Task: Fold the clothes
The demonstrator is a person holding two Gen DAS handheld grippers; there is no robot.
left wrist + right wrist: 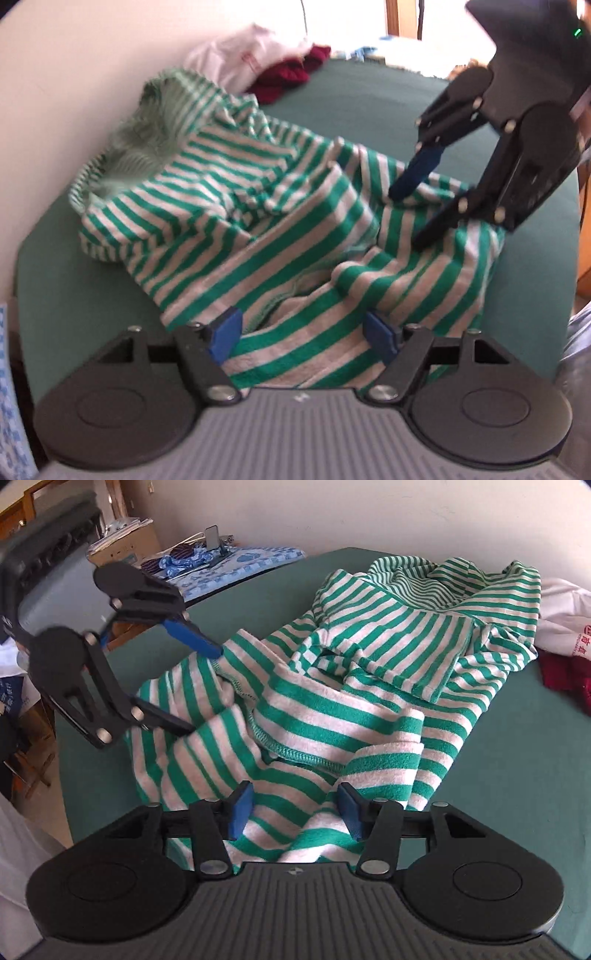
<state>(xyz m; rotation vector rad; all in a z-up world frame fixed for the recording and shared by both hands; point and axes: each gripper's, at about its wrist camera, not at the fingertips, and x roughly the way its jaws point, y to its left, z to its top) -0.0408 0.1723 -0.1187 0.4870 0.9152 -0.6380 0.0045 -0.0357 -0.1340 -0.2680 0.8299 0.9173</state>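
A green-and-white striped garment (258, 229) (369, 701) lies crumpled on a dark green surface (351, 96) (258, 590). My left gripper (303, 336) (203, 690) stands open at the garment's near hem, and its spread fingertips (216, 650) touch a bulge of cloth that lies between them. My right gripper (295, 812) (412, 216) is also open. Its blue pads (240, 812) sit apart over a loose fold, with the tips resting on the cloth. Neither pair of pads visibly pinches the fabric.
A white garment (251, 55) (565, 627) and a dark red one (288, 77) (565, 675) lie at the far edge by the wall. Beyond the surface are a blue patterned cloth (251, 561), a cardboard box (125, 546) and wooden furniture.
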